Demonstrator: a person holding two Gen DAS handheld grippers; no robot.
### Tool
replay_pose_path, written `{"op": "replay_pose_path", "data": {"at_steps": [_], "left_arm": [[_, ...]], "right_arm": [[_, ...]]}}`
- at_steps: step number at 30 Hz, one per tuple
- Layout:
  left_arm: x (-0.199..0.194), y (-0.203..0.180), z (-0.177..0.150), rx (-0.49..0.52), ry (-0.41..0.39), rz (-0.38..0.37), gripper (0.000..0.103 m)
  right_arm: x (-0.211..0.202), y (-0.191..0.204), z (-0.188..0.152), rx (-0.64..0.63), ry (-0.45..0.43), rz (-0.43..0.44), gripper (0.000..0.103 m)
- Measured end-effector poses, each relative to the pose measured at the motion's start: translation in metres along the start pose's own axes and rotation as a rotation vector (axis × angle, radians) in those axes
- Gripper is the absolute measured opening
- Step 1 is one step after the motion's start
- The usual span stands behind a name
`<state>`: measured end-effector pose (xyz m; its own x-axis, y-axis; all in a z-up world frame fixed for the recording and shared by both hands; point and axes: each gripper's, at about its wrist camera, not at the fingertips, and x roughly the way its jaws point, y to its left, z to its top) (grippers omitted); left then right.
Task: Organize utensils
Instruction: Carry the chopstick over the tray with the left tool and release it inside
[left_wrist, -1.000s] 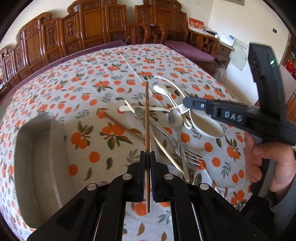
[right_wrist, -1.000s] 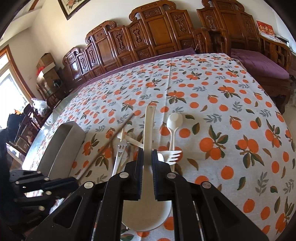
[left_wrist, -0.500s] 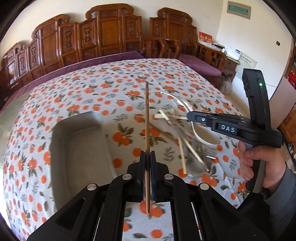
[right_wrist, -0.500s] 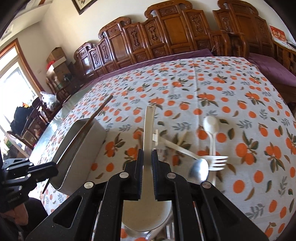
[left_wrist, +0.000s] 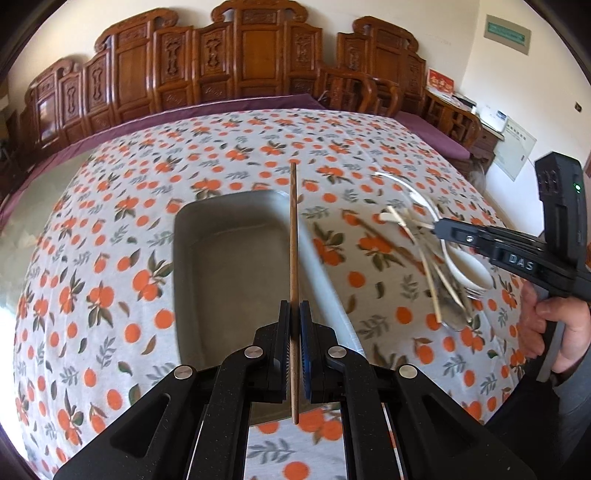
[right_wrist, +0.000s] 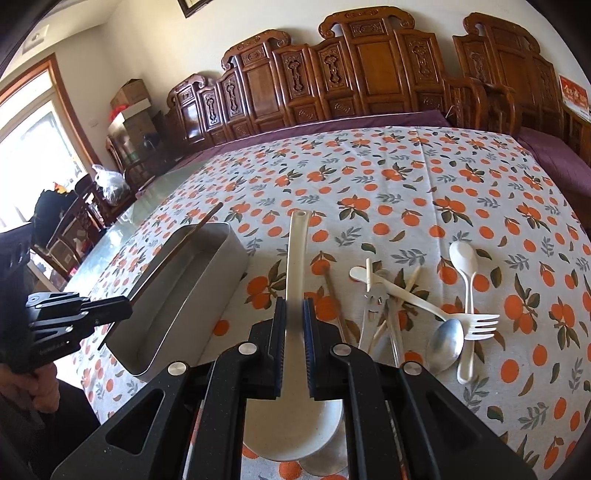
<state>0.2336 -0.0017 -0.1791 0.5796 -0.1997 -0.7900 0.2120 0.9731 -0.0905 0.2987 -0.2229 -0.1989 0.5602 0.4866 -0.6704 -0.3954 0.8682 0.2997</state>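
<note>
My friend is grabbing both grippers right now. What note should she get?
Left gripper: shut on a brown chopstick, held over the grey tray.
Right gripper: shut on the handle of the white rice paddle, beside the tray.
On the tablecloth: another brown chopstick, a metal spoon, a white plastic fork, a white plastic spoon and more in a pile.
Done: nothing seen lying in the tray.
Left: drop the chopstick in, then the paddle, then the pile.

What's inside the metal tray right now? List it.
The metal tray shows only bare floor; nothing lies in it. The brown chopstick in the left gripper hangs above it. The gripper's body covers the tray's near end.
</note>
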Motion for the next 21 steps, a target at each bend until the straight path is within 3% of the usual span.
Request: {"op": "replay_pose_path", "data": {"at_steps": [11, 21], "left_arm": [[0.013, 0.030, -0.015, -0.069, 0.046, 0.019, 0.004], [0.013, 0.040, -0.013, -0.097, 0.023, 0.008, 0.005]], "right_arm": [[0.015, 0.013, -0.004, -0.009, 0.028, -0.003, 0.011], [0.027, 0.042, -0.010, -0.045, 0.062, -0.002, 0.011]]}}
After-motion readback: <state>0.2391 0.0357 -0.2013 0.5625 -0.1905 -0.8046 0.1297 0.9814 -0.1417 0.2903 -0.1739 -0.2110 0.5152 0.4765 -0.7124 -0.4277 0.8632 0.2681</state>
